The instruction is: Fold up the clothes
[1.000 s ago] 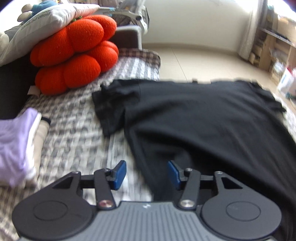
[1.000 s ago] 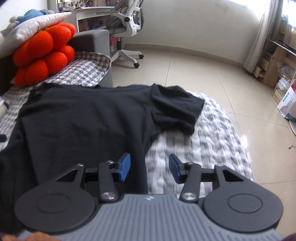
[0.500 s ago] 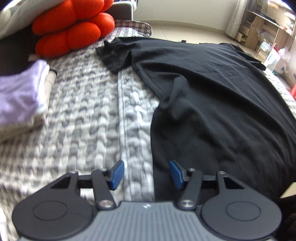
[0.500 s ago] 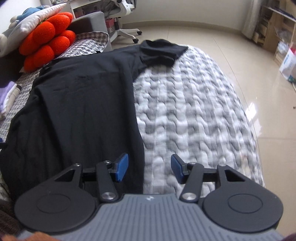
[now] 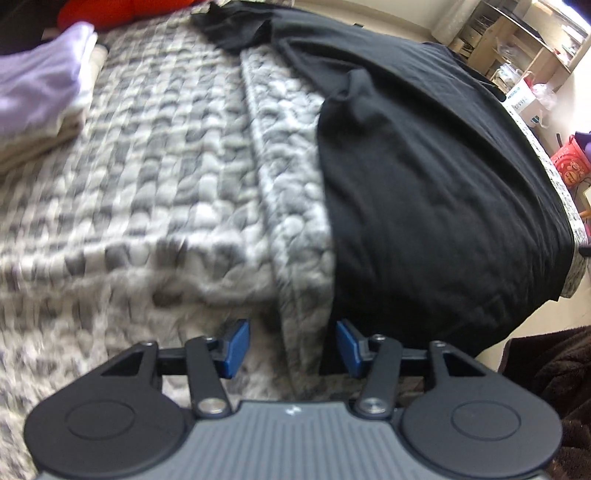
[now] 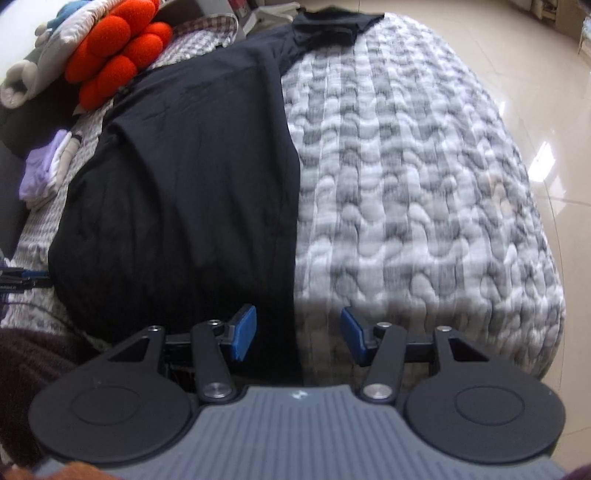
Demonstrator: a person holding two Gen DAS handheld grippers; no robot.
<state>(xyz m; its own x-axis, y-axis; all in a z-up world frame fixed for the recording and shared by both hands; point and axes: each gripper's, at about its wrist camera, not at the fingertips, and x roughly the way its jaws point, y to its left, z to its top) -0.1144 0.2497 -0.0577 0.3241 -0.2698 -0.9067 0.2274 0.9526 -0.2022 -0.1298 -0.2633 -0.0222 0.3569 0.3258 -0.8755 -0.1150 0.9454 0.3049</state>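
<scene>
While both grippers point down at the bed, the black shirt (image 5: pixel 424 192) lies spread flat on the grey and white blanket (image 5: pixel 155 177). From the left gripper (image 5: pixel 291 347), the shirt fills the space ahead and to its right, and the shirt's near corner sits just by its right blue pad (image 5: pixel 347 347). The jaws have just been closing a little, but they are apart, and only the blanket and the shirt's edge show in the gap; no pad presses on the cloth. From the right gripper (image 6: pixel 298 338), the shirt (image 6: pixel 192 177) lies ahead and to its left, and the shirt's straight side edge runs down into the gap between the blue pads. These jaws stand about half open and grip nothing. The very bottom hem of the shirt is hidden behind the black gripper bodies in both views, so I cannot tell how it lies there. The blanket looks blurry and smeared near the grippers. Far ahead of the right gripper, one short sleeve (image 6: pixel 332 26) lies folded near the top of the picture. Up ahead and to its left sit an orange cushion (image 6: pixel 114 55) and a small pile of purple and white clothes (image 6: pixel 44 173), partly cut off by the edge of the view. Something brown and fuzzy (image 6: pixel 26 369) at the lower left is too dark to make out.
</scene>
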